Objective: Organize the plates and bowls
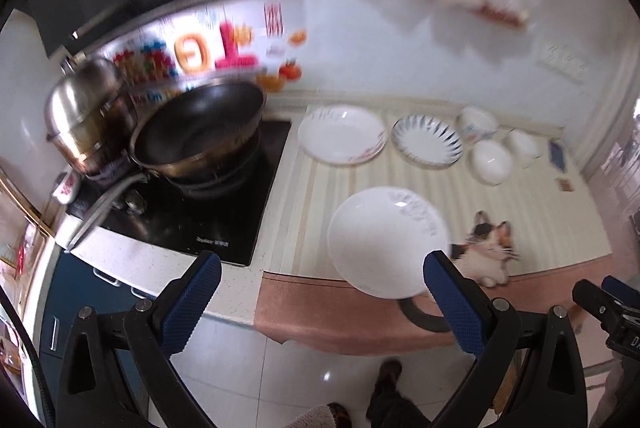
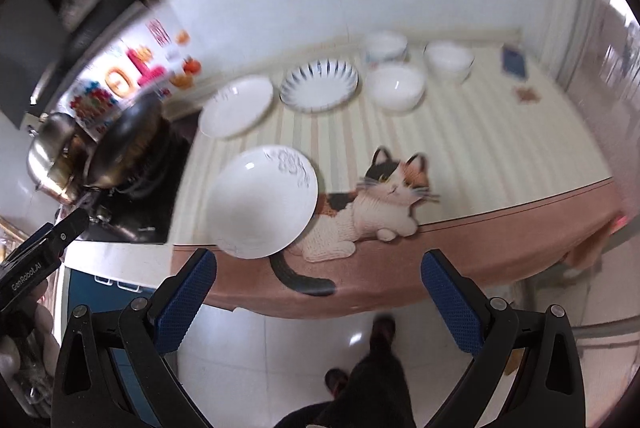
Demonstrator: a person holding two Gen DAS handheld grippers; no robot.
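Both the left claw [image 1: 322,304] and the right claw [image 2: 318,298] hang spread and empty before the table [image 2: 500,148]. A white plate [image 2: 264,202] lies flat near the front edge, touching the cat print [image 2: 376,204]. Two more plates [image 2: 236,112] and three bowls [image 2: 396,86] line the back, rims up.

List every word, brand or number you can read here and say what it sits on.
"GenRobot.AI": white print on the black body of the left gripper.
Cooktop brand mark on the black glass stove: too small to read.
Colourful wall stickers behind the pans: blurred, unreadable.
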